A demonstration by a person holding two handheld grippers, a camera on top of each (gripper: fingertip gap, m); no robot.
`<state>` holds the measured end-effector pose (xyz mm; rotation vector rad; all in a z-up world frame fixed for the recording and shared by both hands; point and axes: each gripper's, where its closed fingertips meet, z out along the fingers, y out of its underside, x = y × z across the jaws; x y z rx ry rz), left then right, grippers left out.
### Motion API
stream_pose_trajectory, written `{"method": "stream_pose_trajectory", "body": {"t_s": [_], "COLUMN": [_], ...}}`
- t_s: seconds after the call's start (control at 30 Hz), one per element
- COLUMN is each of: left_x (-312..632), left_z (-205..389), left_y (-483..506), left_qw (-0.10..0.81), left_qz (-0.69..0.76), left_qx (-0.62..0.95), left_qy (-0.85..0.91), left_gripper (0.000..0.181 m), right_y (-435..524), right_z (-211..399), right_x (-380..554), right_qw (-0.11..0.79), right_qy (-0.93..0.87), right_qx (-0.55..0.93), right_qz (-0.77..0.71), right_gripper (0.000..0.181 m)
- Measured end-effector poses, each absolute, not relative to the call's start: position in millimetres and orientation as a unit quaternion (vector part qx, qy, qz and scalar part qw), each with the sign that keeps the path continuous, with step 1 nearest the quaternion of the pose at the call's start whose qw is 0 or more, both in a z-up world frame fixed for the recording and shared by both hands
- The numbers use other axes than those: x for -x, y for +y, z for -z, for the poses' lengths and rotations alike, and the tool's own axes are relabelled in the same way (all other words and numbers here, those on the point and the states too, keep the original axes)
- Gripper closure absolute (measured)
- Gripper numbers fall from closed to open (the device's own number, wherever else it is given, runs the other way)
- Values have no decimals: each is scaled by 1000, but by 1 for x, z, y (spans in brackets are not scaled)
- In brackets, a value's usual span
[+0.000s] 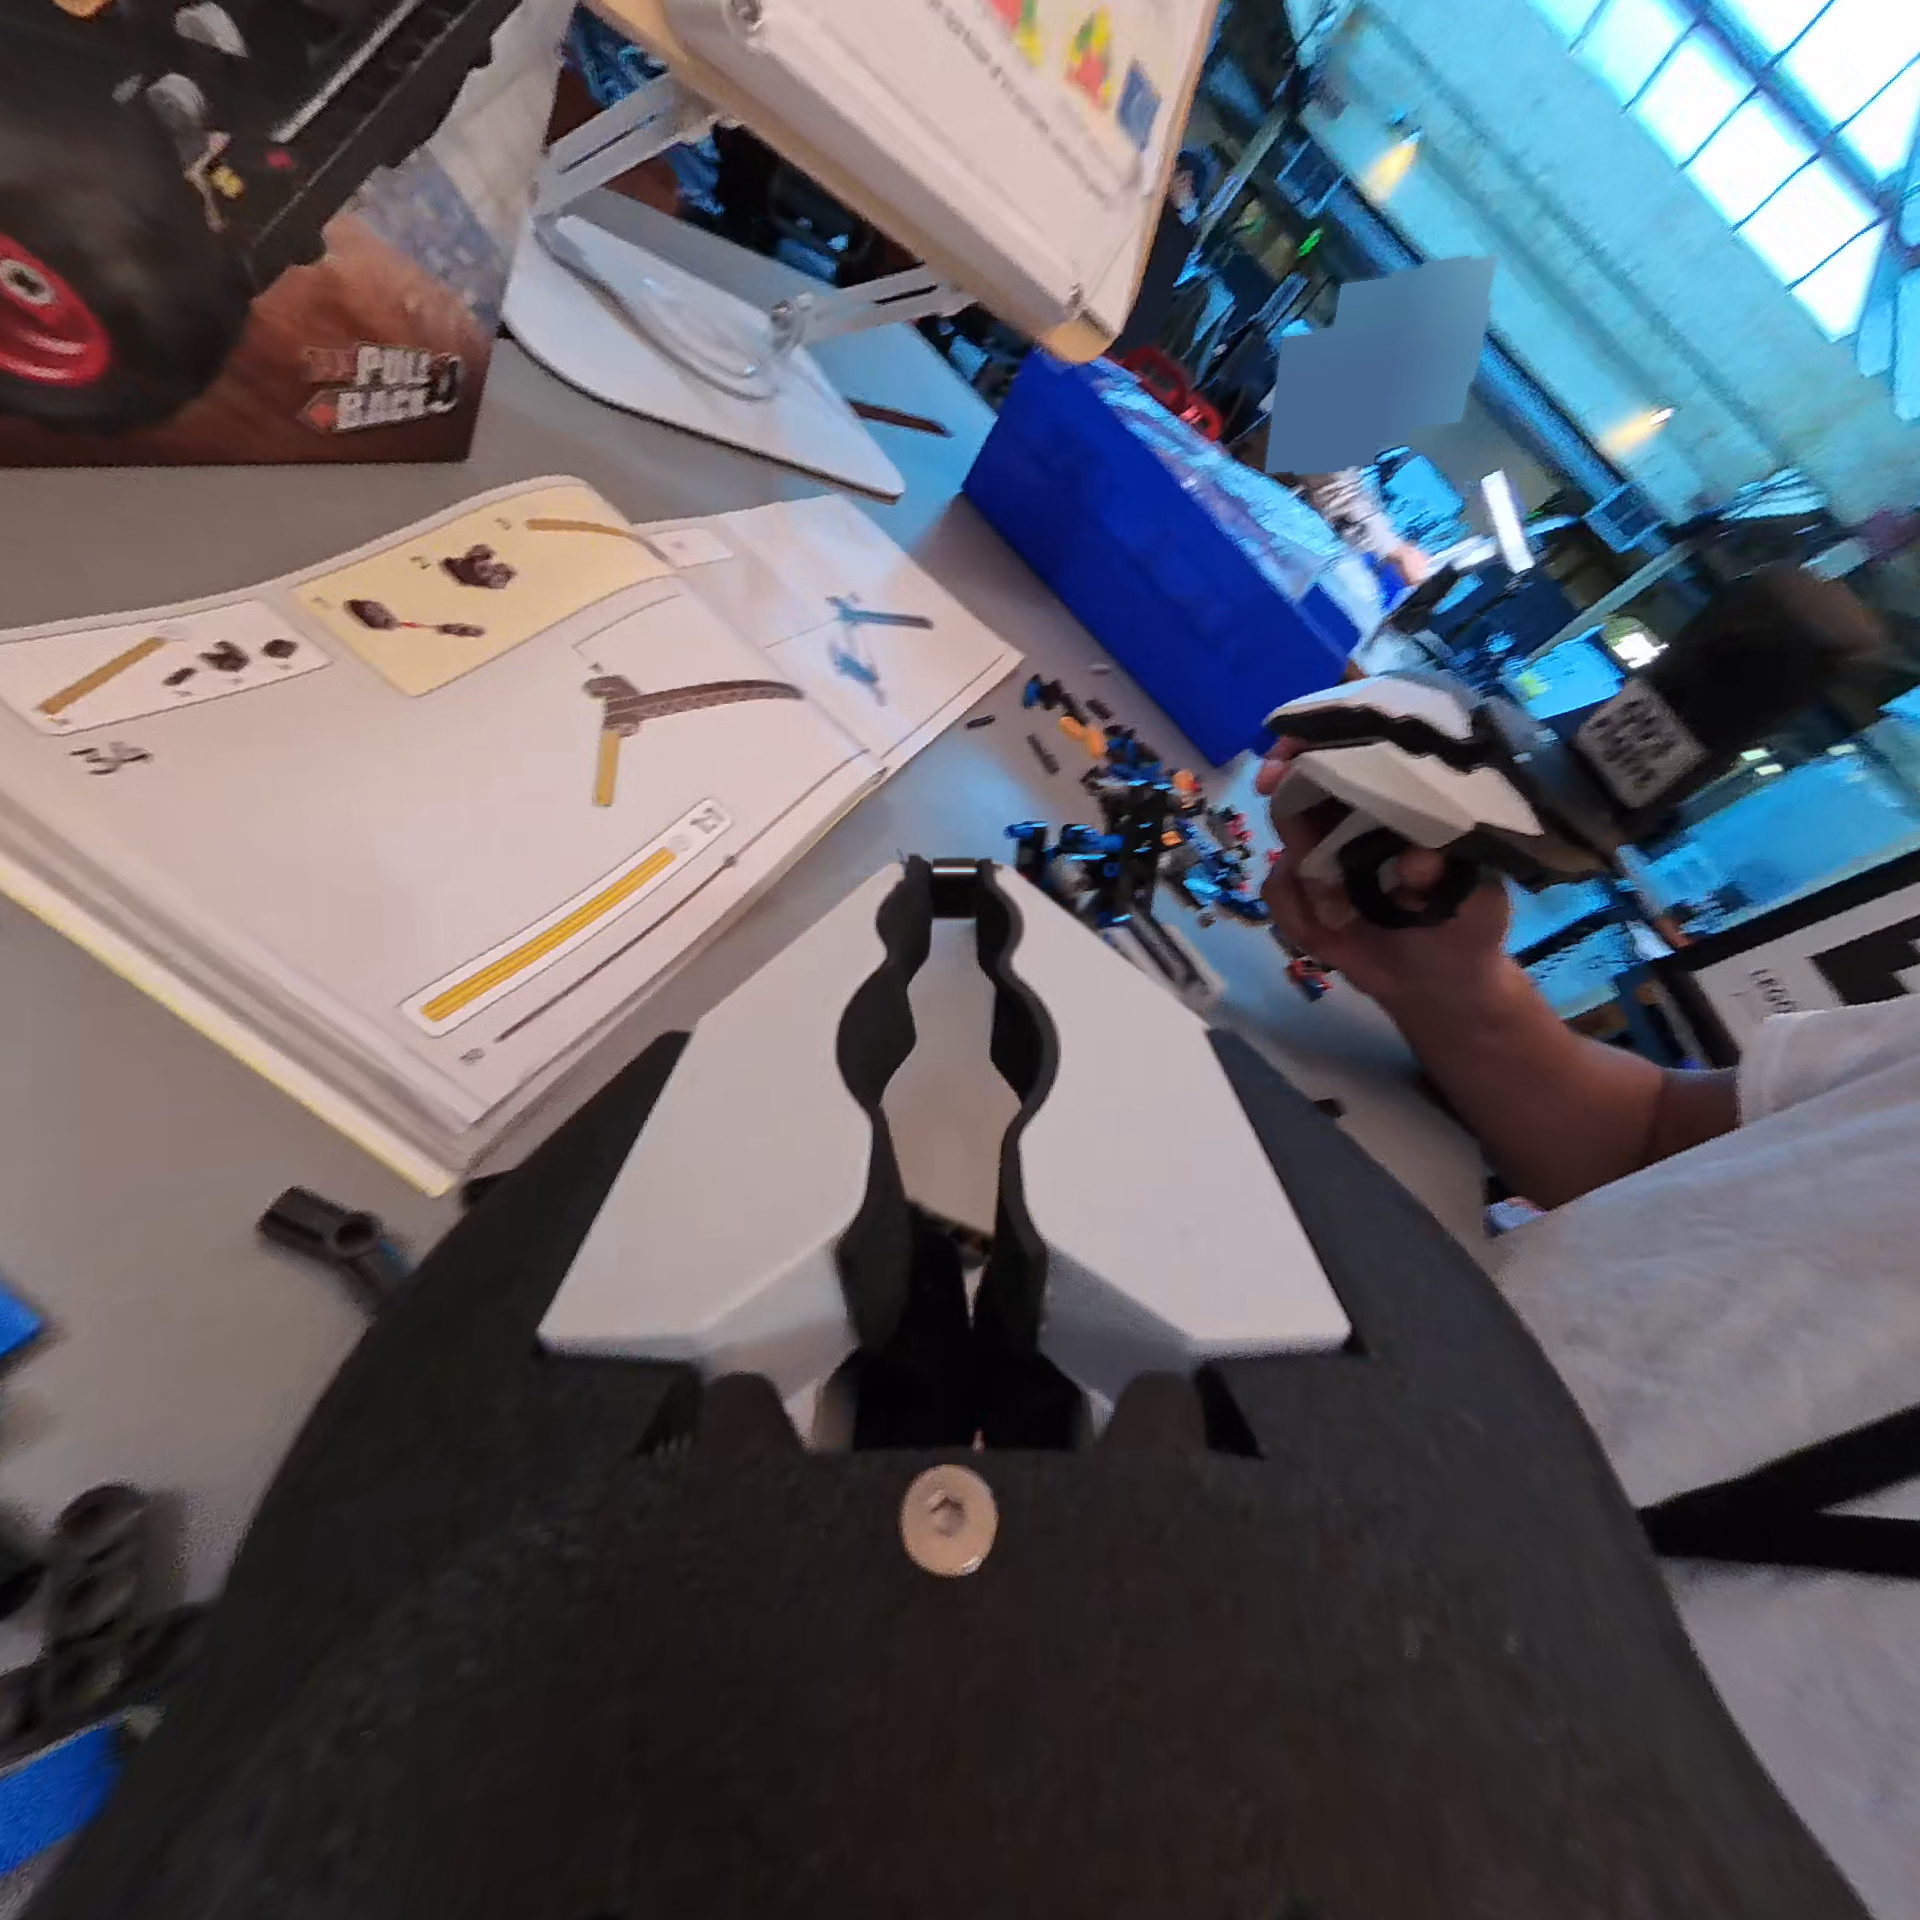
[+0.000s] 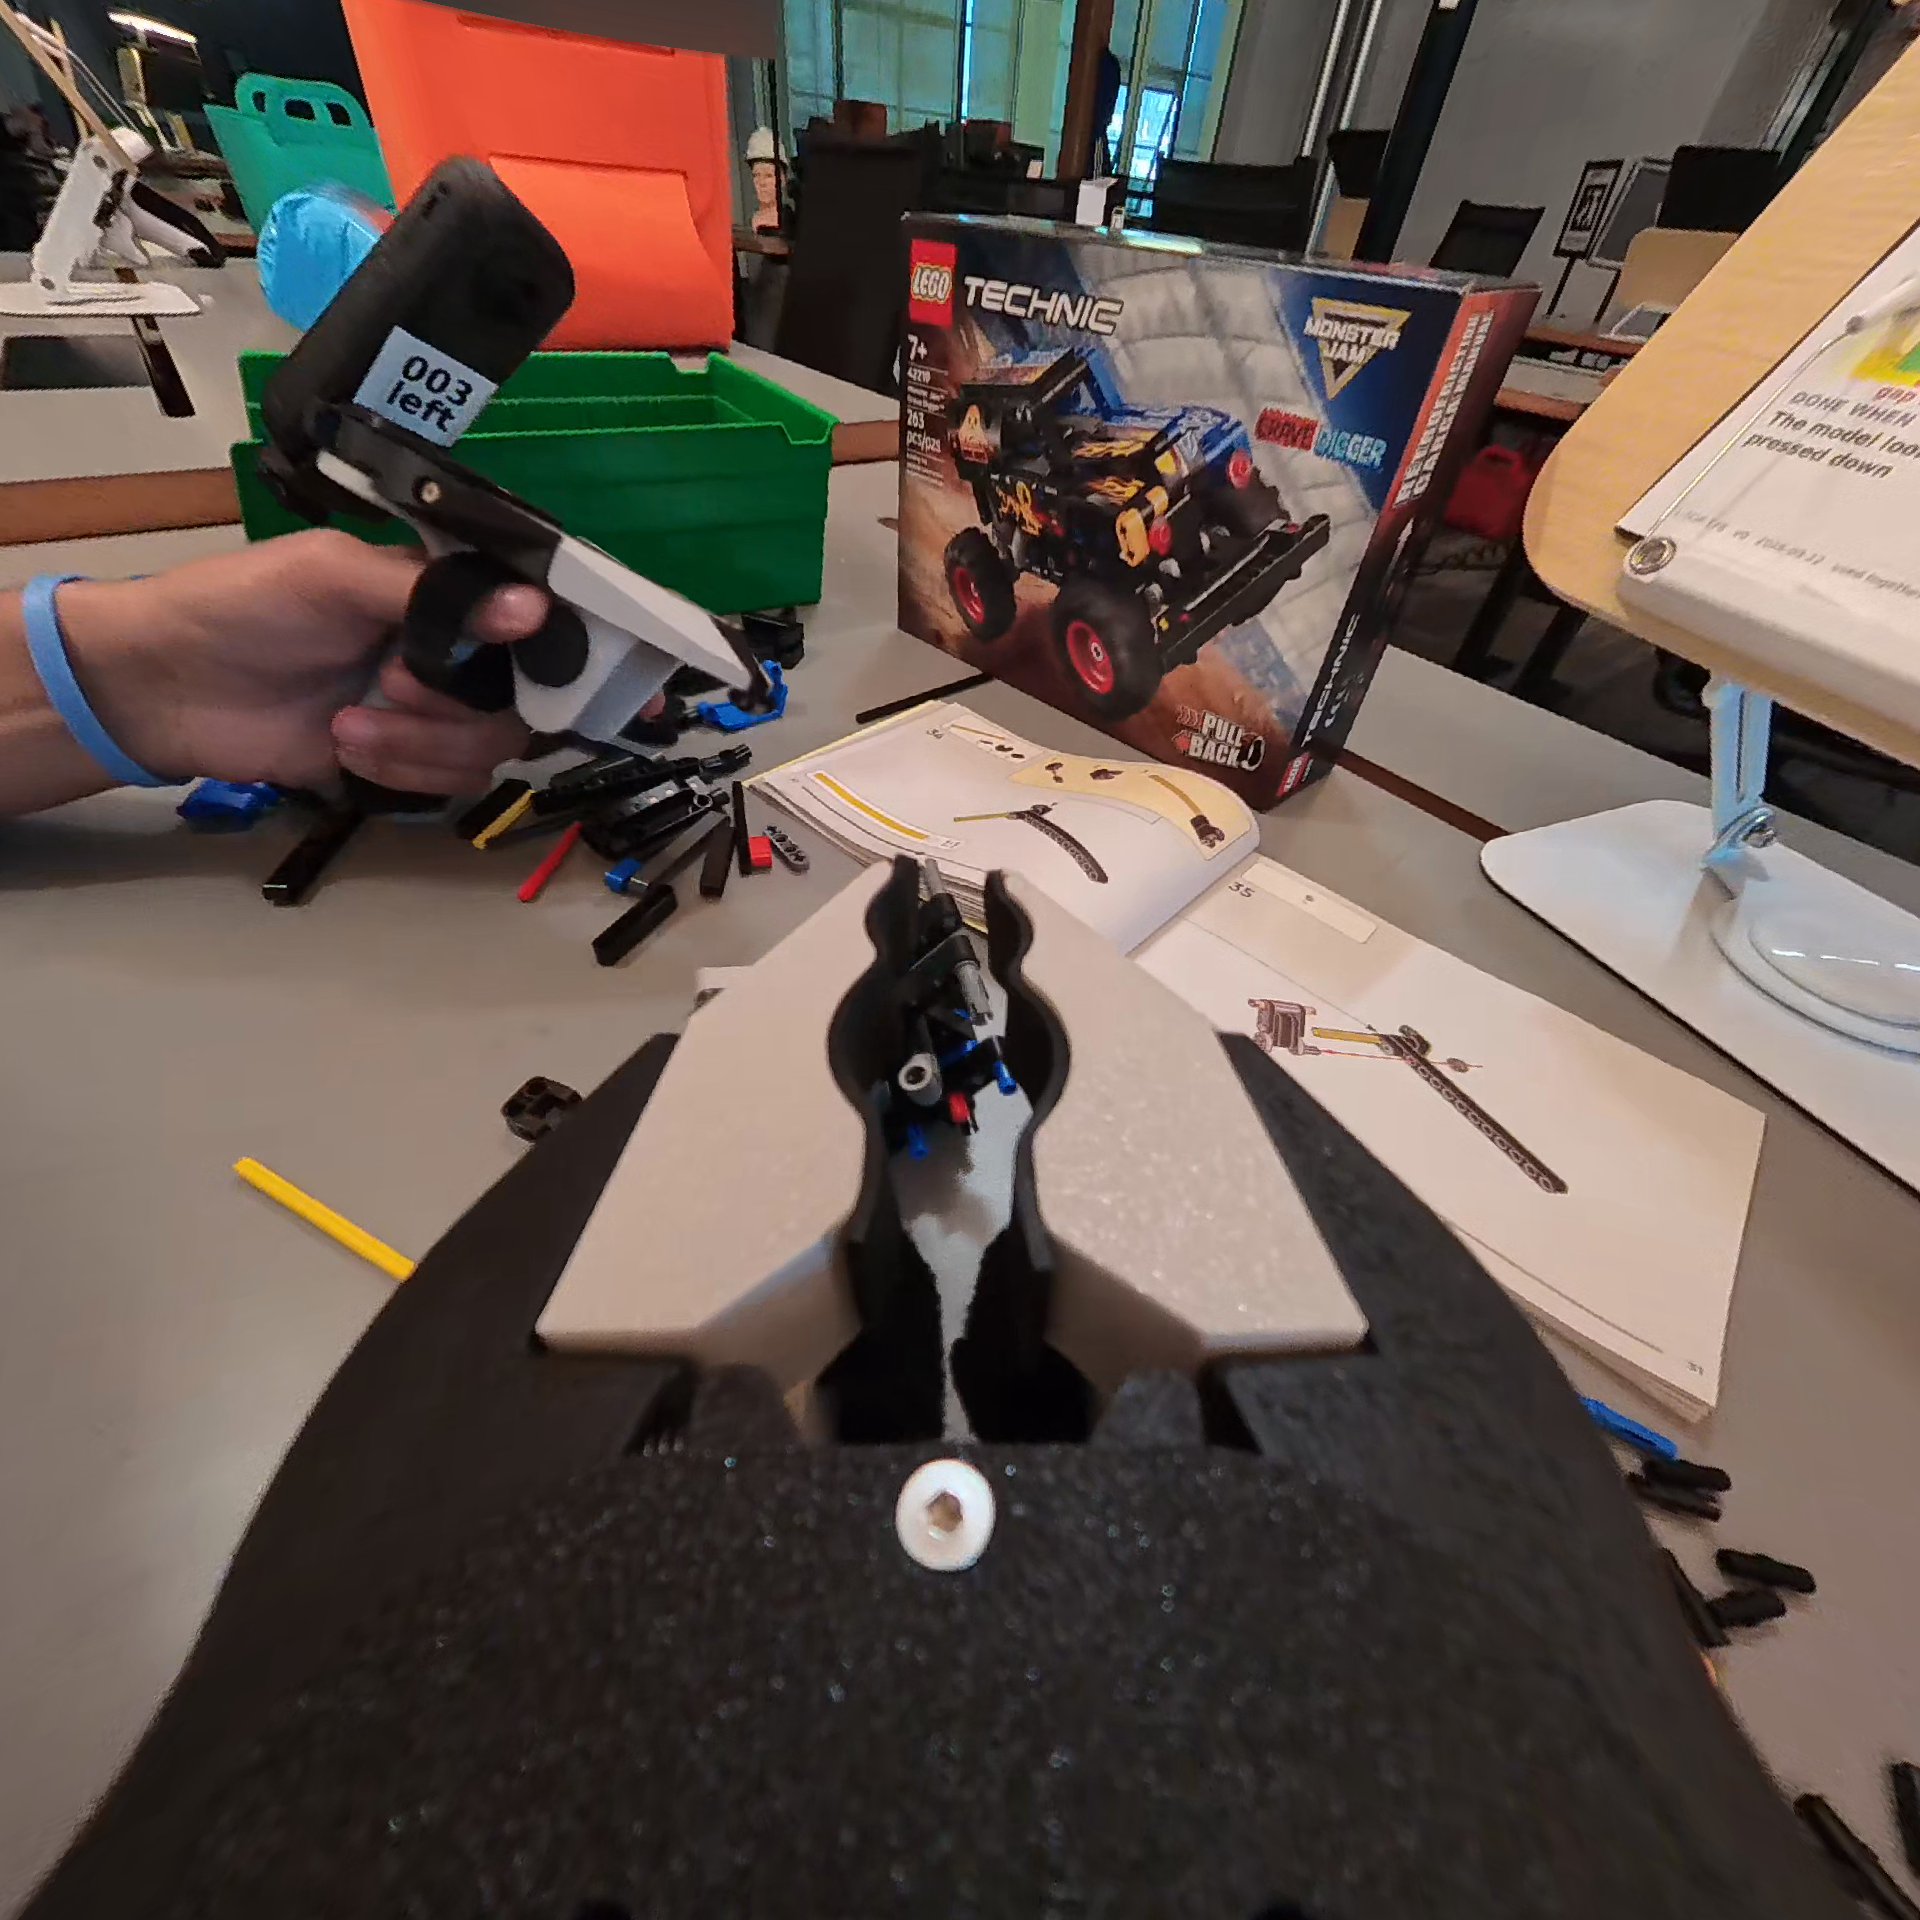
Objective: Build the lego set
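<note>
The left gripper (image 1: 958,881) is clamped on a small black piece (image 1: 956,871) at its fingertips. The right gripper (image 2: 951,894) pinches a black-and-blue assembly (image 2: 940,1023), long axis seemingly along the fingers, pointing toward the open booklet (image 2: 1351,1039) mid-desk

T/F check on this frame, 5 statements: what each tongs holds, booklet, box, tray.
1. The left tongs grip a small black piece at the tips. True.
2. The right tongs are empty. False: they are shut on a black assembly with blue pins.
3. The instruction booklet lies open on the table. True.
4. The set box lies flat. False: it stands upright behind the booklet.
5. The green tray is orange. False: green; an orange container stands behind it.
</note>
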<state>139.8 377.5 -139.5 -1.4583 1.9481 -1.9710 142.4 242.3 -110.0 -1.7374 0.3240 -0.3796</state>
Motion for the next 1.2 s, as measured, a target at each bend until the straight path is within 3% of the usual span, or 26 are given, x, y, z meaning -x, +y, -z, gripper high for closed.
{"method": "stream_pose_trajectory", "body": {"t_s": [0.2,0.3,0.7,0.93,1.2], "left_x": [-123,-114,-95,-105,-123], "left_z": [104,113,109,99,116], "left_y": [351,323,288,310,348], "left_qw": [-107,-140,-169,-152,16], "left_qz": [712,685,690,724,681], "left_qx": [426,434,410,403,426], "left_qy": [548,569,572,539,596], "left_gripper": [176,175,175,161,161], "right_y": [268,292,301,292,275], "right_z": [110,111,110,102,86], "right_x": [-123,-108,-97,-107,-114], "right_qw": [579,560,547,577,638], "right_qy": [69,36,17,69,117], "right_qx": [771,772,776,762,726], "right_qz": [256,299,314,287,229], "right_gripper": [161,158,173,175,174]}}
